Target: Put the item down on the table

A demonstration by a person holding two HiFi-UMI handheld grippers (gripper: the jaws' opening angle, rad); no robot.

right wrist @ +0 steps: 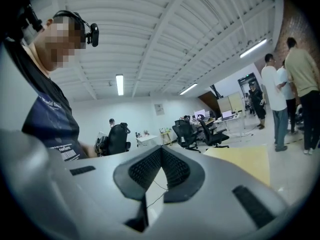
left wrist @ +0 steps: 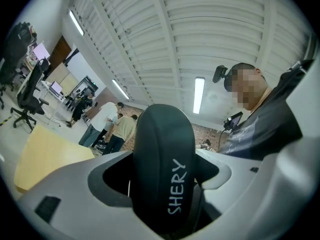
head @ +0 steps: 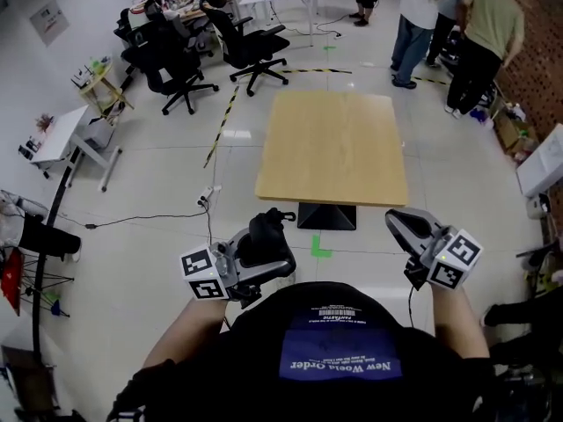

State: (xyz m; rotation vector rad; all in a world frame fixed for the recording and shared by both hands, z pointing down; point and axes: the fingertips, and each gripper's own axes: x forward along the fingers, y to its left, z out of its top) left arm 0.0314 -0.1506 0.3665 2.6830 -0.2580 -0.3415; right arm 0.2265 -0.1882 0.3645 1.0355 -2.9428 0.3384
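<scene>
Dark shirt (head: 339, 359): mine, directly under the head camera; navy panel with white print across the chest.
Left gripper (head: 264, 258): held low and to the left of my chest, with its marker cube (head: 204, 275) at the outer end. The jaws are parted only by the item's thickness and are clamped against both its flanks.
Held item (left wrist: 162, 154): black, smooth, rounded oblong object with a matte finish and white lettering "SHERY" running along one face. It stands on end between the jaws, and its domed end projects well past the fingertips.
Right gripper (head: 405, 225): held low and to the right of my chest, with its marker cube (head: 456, 260) turned outward. The ribbed black pads (right wrist: 147, 166) meet at their tips, with only a thin wedge of floor showing behind them. Nothing sits between them.
Item relative to left gripper: seated deep in the jaw throat and centred, with its upper half free.
Item relative to table: the light wooden square tabletop (head: 334, 148) on its dark pedestal base (head: 327, 215) lies ahead of me. The item is short of the near edge, off the near-left corner, over the pale floor (head: 158, 236). It does not touch the tabletop.
Right gripper relative to table: short of the near-right corner, and apart from it.
Surroundings: black office chairs (head: 255, 47) stand beyond the table's far-left corner. Several people (head: 479, 42) stand beyond its far-right corner.
</scene>
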